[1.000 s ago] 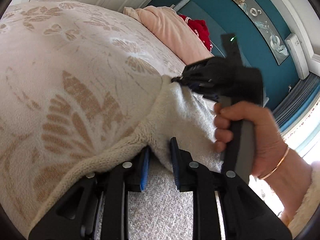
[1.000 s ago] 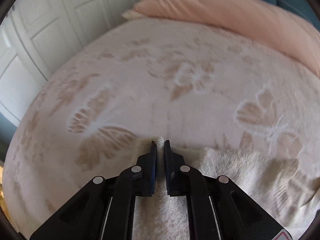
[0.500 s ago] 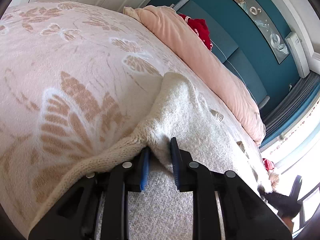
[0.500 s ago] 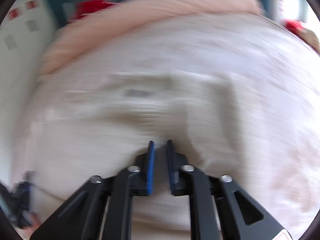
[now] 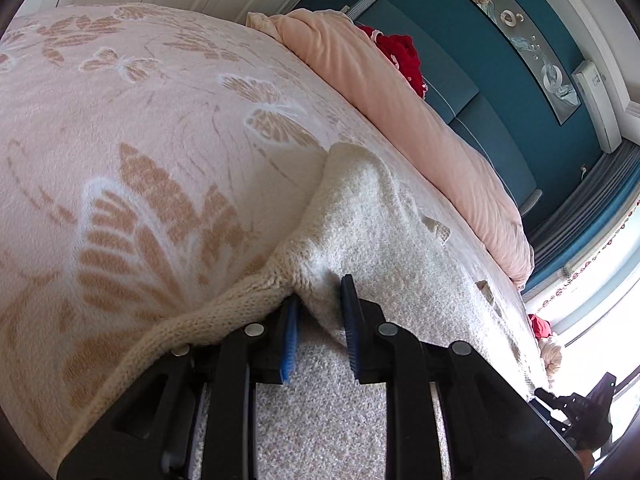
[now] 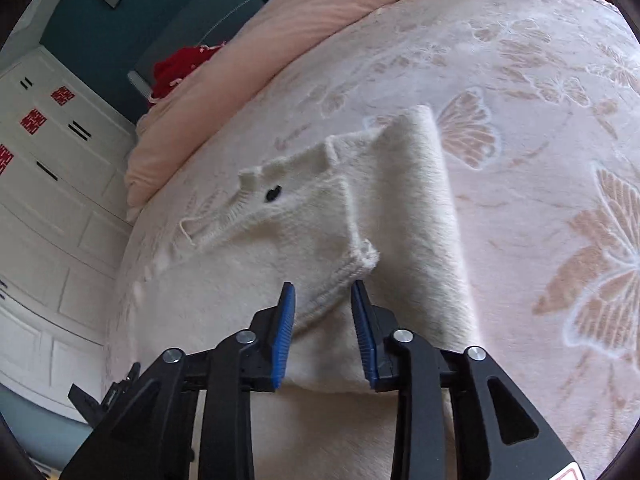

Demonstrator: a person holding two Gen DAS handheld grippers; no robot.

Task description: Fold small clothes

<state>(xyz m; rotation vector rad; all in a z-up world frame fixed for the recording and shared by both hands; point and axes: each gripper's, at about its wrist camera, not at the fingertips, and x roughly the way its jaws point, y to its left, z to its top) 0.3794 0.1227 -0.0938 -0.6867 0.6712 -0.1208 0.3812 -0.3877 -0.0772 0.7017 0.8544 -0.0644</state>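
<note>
Your left gripper (image 5: 318, 320) is at 6 o'clock in its own view. Its blue pads (image 5: 289, 332) sit close together, and a thick fold of the cream knit sweater (image 5: 360, 216) is pinched between them. The fold bunches up right at the tips. The ribbed edge (image 5: 208, 312) of the sweater runs away from the tips toward 8 o'clock. Beyond the tips, the sweater lies flat on the pink butterfly blanket (image 5: 140, 120) and stretches up toward 1 o'clock.

Your right gripper (image 6: 323, 312) is at 6 o'clock in its own view. Its jaws have just been opening, and now they stand a little apart. The sweater (image 6: 400, 208) lies under them, and the ribbed end of a sleeve (image 6: 352, 268) sits between the tips. The pads (image 6: 284, 332) do not squeeze it. Just past the tips, at 12 o'clock, the sleeve lies folded across the body of the sweater. A small black spot (image 6: 273, 194) shows on the knit at 11 o'clock. You can see the left gripper (image 6: 108, 400) low at 8 o'clock.

Far back, a peach quilt (image 6: 320, 12) is piled along the top of the bed. A red cloth (image 6: 180, 68) rests behind it at 10 o'clock. White cupboard doors (image 6: 52, 184) stand at 9 o'clock.
</note>
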